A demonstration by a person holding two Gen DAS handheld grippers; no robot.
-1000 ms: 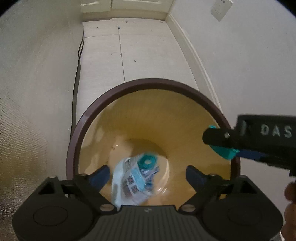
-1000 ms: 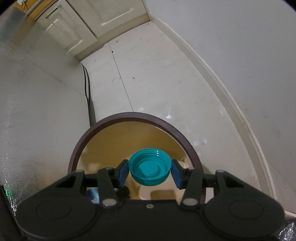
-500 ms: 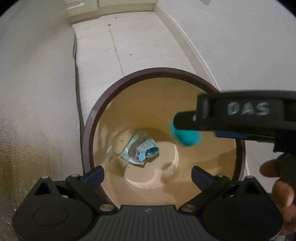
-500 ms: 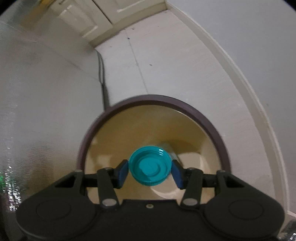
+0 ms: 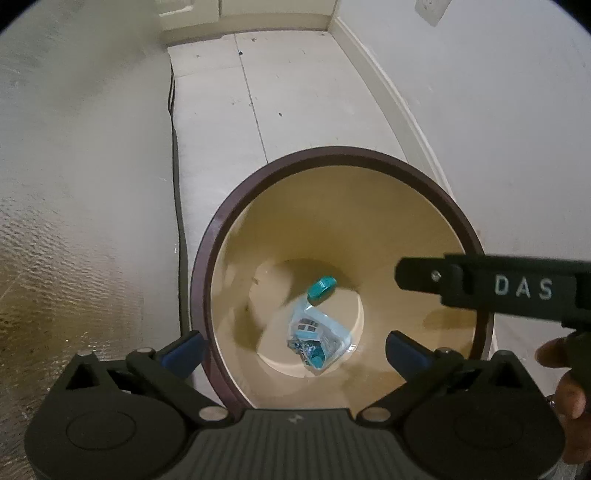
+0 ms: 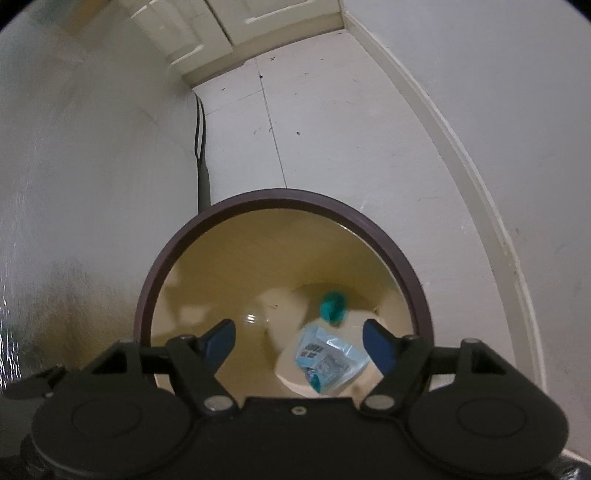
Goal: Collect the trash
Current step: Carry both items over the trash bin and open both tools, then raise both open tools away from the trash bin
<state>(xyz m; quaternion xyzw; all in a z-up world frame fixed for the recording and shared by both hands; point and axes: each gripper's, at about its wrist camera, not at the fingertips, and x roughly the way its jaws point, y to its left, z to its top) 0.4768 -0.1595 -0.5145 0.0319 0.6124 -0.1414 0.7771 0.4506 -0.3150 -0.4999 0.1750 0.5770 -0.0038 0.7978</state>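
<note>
A pale tiled floor (image 5: 295, 110) runs between a textured wall on the left and a white wall with a skirting board (image 6: 461, 147) on the right, with cream cupboard doors (image 6: 240, 22) at the far end. On the floor stands a round bin (image 5: 210, 258) with a dark brown rim and a tan inside. Both tools hang over it, pointing steeply down. The left tool (image 5: 293, 349) is spread wide, still opening, with nothing between its blue pads. The right tool (image 6: 299, 343) is also opening and has nothing between its pads. A teal bottle cap (image 6: 332, 304) shows blurred low inside the bin, possibly falling. Just beside it, on the bin's bottom, lies a crumpled blue-and-white wrapper (image 5: 316, 338). In the left view the right tool's black body reads "DAS", with fingers (image 5: 561, 373) of a hand behind it.
</note>
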